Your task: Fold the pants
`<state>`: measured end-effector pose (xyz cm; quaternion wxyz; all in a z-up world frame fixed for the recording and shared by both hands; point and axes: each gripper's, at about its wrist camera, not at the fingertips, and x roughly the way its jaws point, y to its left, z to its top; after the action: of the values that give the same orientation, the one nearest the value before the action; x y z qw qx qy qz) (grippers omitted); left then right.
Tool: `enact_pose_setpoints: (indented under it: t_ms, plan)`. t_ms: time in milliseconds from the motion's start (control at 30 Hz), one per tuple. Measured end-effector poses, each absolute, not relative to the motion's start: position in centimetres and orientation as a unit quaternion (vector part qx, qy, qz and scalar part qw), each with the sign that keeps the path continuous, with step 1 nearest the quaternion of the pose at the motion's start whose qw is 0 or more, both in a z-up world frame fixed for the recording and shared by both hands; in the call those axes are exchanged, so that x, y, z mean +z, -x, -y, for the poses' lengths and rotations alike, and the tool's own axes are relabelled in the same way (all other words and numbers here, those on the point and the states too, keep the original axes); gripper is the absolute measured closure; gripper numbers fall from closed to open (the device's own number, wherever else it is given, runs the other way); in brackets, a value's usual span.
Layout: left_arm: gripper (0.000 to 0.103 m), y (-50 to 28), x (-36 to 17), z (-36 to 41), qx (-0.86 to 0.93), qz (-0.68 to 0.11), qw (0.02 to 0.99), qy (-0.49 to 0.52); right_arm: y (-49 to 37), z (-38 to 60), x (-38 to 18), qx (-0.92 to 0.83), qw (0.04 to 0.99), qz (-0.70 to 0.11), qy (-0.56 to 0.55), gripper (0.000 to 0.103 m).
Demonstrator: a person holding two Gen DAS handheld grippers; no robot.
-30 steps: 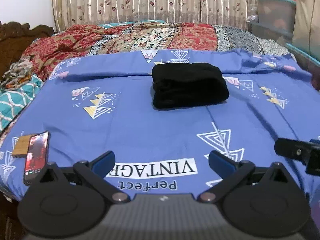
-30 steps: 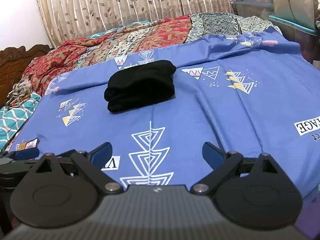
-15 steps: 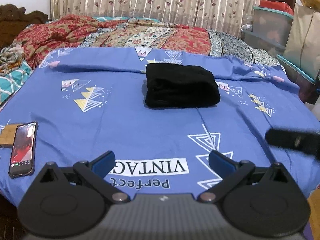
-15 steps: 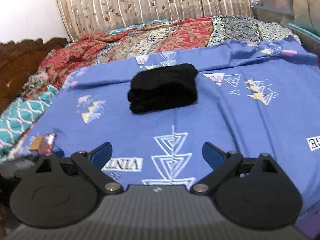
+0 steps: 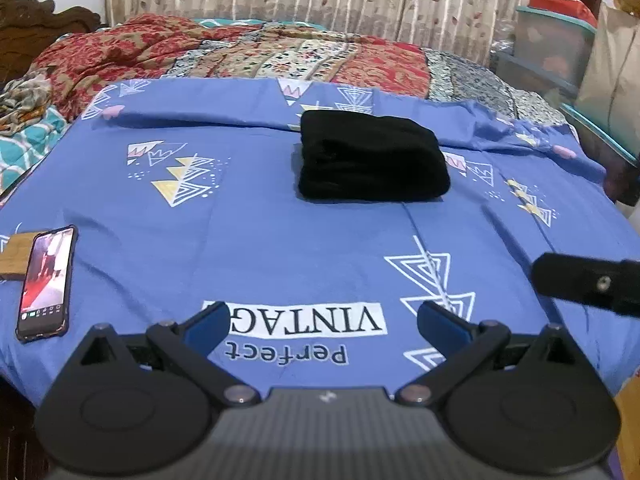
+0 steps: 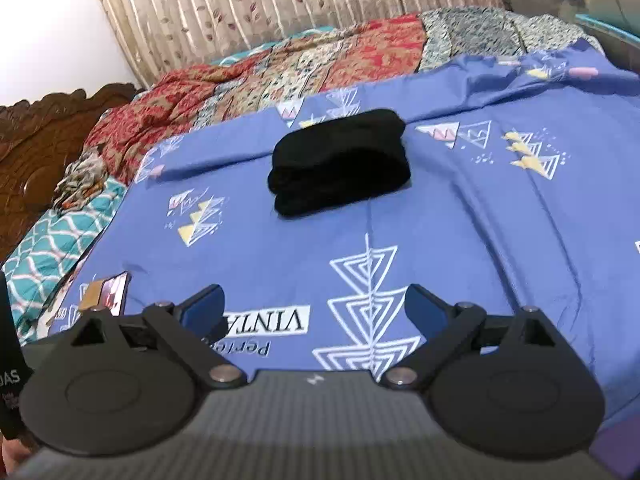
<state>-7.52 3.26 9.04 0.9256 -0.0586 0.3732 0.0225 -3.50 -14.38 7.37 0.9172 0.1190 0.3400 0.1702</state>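
The black pants (image 5: pixel 372 160) lie folded into a compact stack on the blue printed sheet (image 5: pixel 260 240), near the middle of the bed; they also show in the right wrist view (image 6: pixel 340 166). My left gripper (image 5: pixel 322 324) is open and empty, held well back from the pants over the sheet's near edge. My right gripper (image 6: pixel 314 308) is open and empty, also well short of the pants. Part of the right gripper's body (image 5: pixel 588 284) shows at the right edge of the left wrist view.
A phone (image 5: pixel 46 282) lies on the sheet at the left beside a small wooden block (image 5: pixel 16 256). A red patterned quilt (image 5: pixel 240 52) covers the far side. A wooden headboard (image 6: pixel 44 136) stands left. Storage boxes (image 5: pixel 556 48) stand at right.
Both grippers have drifted and turned slightly, shifting the views; the pants stay folded and still. Both grippers remain open.
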Motion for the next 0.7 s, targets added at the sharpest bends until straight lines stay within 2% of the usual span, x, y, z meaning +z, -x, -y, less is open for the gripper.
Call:
enact_pose_setpoints:
  t_ms: [700]
  plan:
    - [0.000,6.6,8.0,-4.2,0.033,-0.395,0.916,0.062,2.7,13.4,6.8,0.173,0.911,-0.360,-0.102,0.005]
